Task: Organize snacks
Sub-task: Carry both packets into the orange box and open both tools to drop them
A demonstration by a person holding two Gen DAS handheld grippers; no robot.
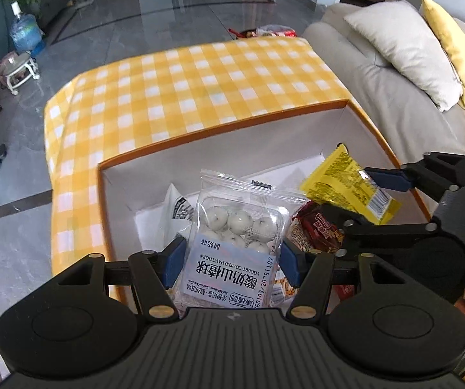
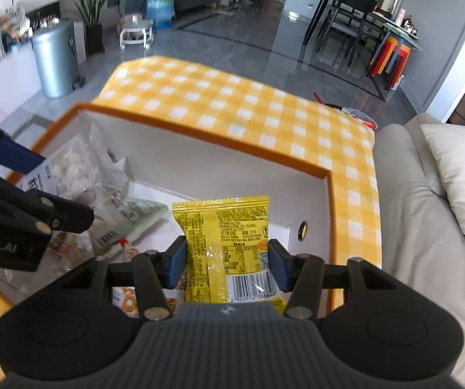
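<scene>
My left gripper [image 1: 230, 261] is shut on a clear pack of yogurt-coated hawthorn balls [image 1: 235, 240] and holds it over the open white box with an orange rim [image 1: 219, 131]. My right gripper [image 2: 227, 261] is shut on a yellow snack packet [image 2: 224, 240] over the same box [image 2: 200, 136]. In the left wrist view the right gripper [image 1: 371, 188] and its yellow packet [image 1: 349, 184] show at the right. In the right wrist view the left gripper [image 2: 21, 175] and hawthorn pack [image 2: 70, 168] show at the left. Several other snacks [image 1: 316, 230] lie in the box.
The box stands on a table with a yellow checked cloth [image 1: 180, 81]. A beige sofa [image 1: 394, 103] with white [image 1: 404, 45] and yellow [image 1: 456, 48] cushions is to the right. A bag of snacks [image 1: 264, 31] lies beyond the table. A grey bin [image 2: 55, 58] stands at the left.
</scene>
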